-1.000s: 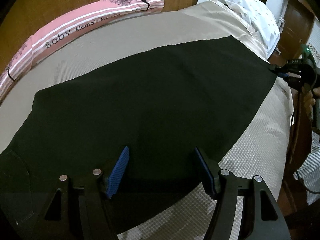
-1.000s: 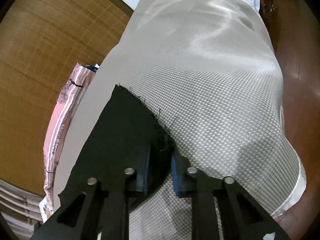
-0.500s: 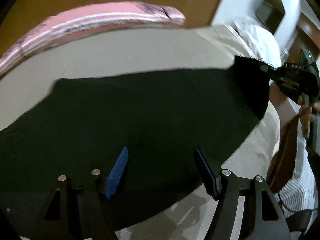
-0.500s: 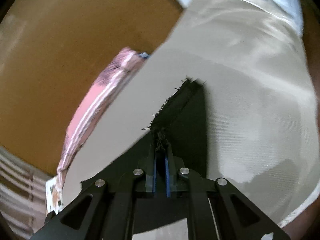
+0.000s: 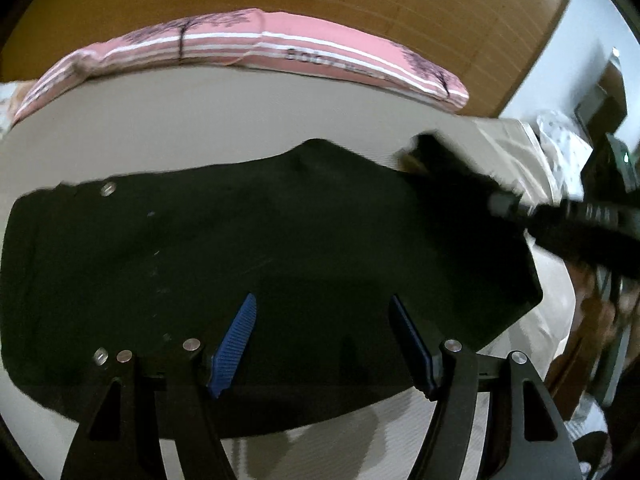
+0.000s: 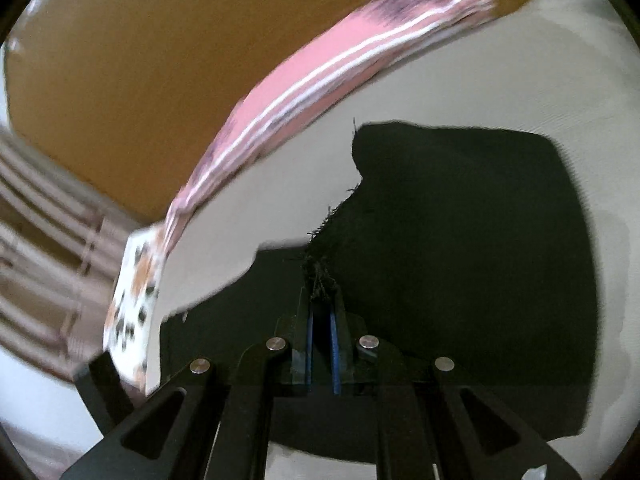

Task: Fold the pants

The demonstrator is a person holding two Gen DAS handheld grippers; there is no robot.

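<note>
1. Left wrist view: the black pants (image 5: 280, 248) lie spread on the bed (image 5: 200, 120), which is covered in a beige textured sheet. A metal button sits near their far left edge.
2. The left gripper (image 5: 322, 344) hangs low over the near edge of the pants. Its blue-padded fingers (image 5: 234, 346) are spread wide apart with nothing between them.
3. Beyond the pants, a long pink striped pillow (image 5: 280, 46) runs along the far side of the bed against a wooden wall panel (image 5: 360, 0).
4. To the right of the pants in the same view, the right gripper (image 5: 500, 200) reaches in, blurred, with a dark cloth corner at its tip.
5. Right wrist view: the right gripper (image 6: 322, 320) has its fingers (image 6: 335, 344) nearly together, pinching a frayed hem corner of the pants (image 6: 460, 240). The raised cloth is carried over the rest of the pants lying on the bed (image 6: 520, 80).
6. The pink pillow (image 6: 320, 80) curves past the far side of the pants, blurred.
</note>
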